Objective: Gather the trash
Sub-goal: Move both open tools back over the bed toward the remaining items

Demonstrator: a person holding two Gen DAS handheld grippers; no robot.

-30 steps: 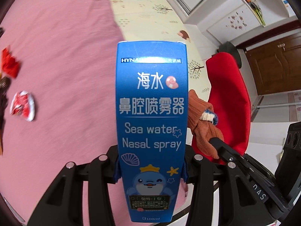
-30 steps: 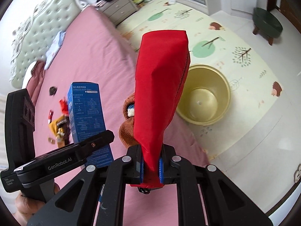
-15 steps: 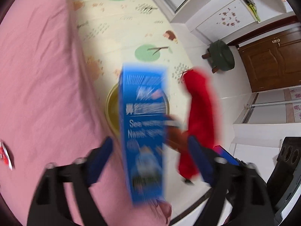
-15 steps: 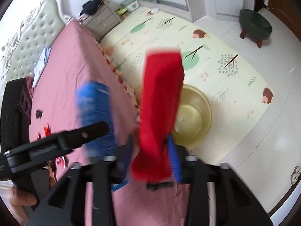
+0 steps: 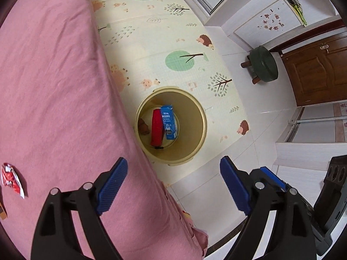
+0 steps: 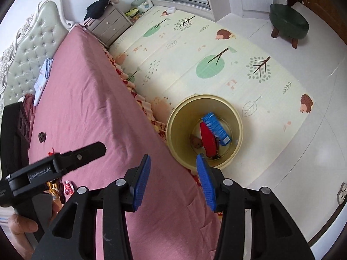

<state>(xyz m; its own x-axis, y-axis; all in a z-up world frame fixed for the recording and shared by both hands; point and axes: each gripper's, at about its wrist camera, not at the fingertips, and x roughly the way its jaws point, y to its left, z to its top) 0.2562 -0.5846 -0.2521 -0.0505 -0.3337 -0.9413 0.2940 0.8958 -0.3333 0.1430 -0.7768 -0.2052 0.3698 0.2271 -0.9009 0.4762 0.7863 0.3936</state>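
Dropped since a second ago: blue box (image 5: pixel 169 122) and red pouch (image 5: pixel 156 131), now inside the yellow bin (image 5: pixel 195 145) at 12 o'clock. Left claw (image 5: pixel 173 184) wide, right claw (image 6: pixel 171 181) half-open, both empty. Next, crumpled wrapper (image 5: pixel 12 178) on the bed (image 5: pixel 54 86) at 9 o'clock: probably light, soft, crinkly; best pinched across its middle.

Both tongs share one build — matte black, angular plastic arms with triangular cut-outs, silver round screw heads at the joints, and ribbed blue pads lining the inner faces of the fingers. Left tongs (image 5: pixel 171 184); right tongs (image 6: pixel 172 179). Seen from the right wrist, the left tool's black housing carries white "GenRobot.AI" lettering — a bare hand (image 6: pixel 20 227) grips its handle, no sleeve showing.
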